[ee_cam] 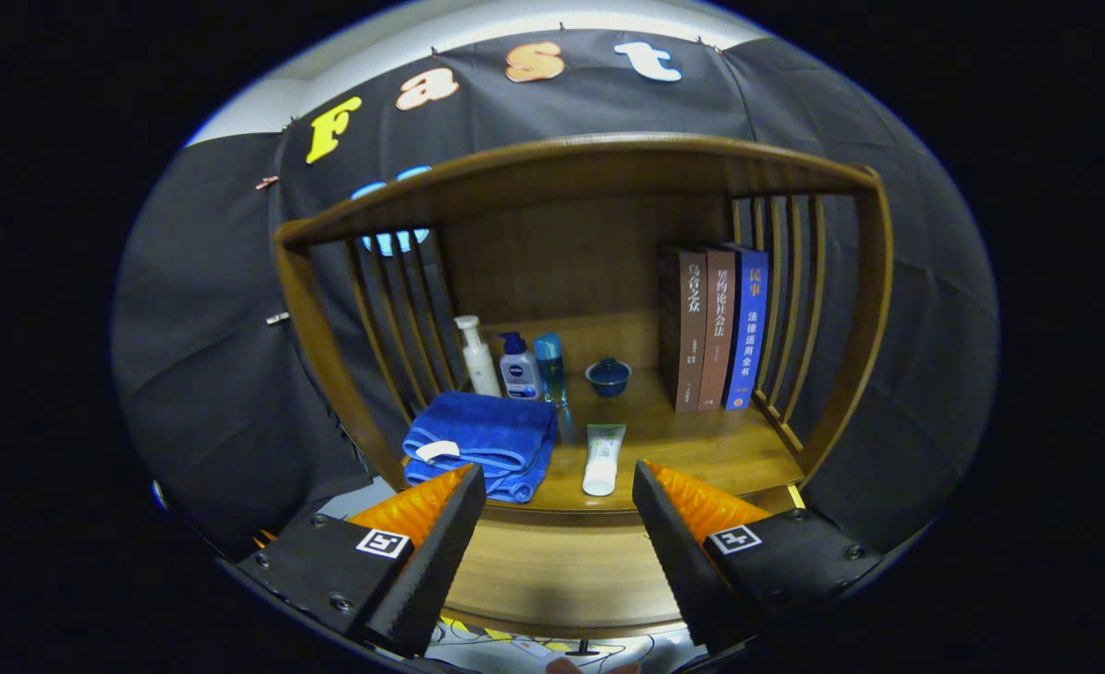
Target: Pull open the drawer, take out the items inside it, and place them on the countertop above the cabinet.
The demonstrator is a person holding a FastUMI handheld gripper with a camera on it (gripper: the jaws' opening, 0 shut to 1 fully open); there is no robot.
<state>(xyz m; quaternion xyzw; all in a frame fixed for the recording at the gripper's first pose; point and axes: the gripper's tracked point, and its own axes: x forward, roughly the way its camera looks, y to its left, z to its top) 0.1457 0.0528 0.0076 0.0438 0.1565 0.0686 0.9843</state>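
Tool (560, 510) spread, gripping nothing; smooth wooden countertop (702, 449) bears folded plush towel (482, 440).

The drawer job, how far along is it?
Items already sit on the countertop: a folded blue towel and a white tube. The gripper is open, holding nothing. The drawer front lies between the fingers; its contents cannot be seen.

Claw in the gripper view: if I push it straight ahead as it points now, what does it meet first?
Probably the white tube lying on the countertop, just ahead between the open claw fingers; the folded blue towel sits just beside that line. Depth is uncertain.
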